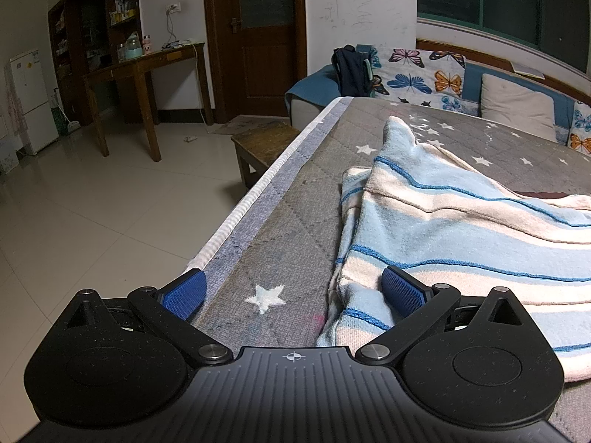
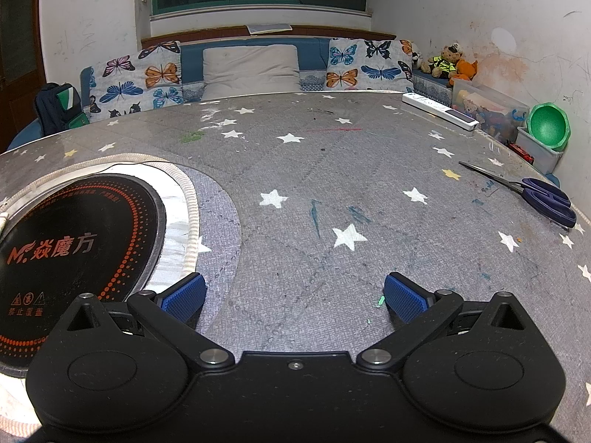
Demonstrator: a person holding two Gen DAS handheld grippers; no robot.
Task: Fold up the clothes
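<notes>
A striped garment [image 1: 461, 229], light blue and cream with dark blue lines, lies crumpled on the grey star-patterned table cover [image 1: 288, 221] at the right of the left wrist view. My left gripper [image 1: 293, 291] is open and empty at the garment's near left edge; its right pad [image 1: 402, 291] rests over the cloth and its left pad [image 1: 184, 293] is near the table edge. My right gripper [image 2: 293, 295] is open and empty, low over the bare table cover [image 2: 314, 192]. The garment does not show in the right wrist view.
A black induction hob [image 2: 70, 247] is set into the table at the left. Blue-handled scissors [image 2: 535, 195] and a white power strip [image 2: 439, 110] lie at the right. A wooden stool [image 1: 262, 147] stands beside the table edge. A sofa with butterfly cushions [image 2: 258, 66] runs behind the table.
</notes>
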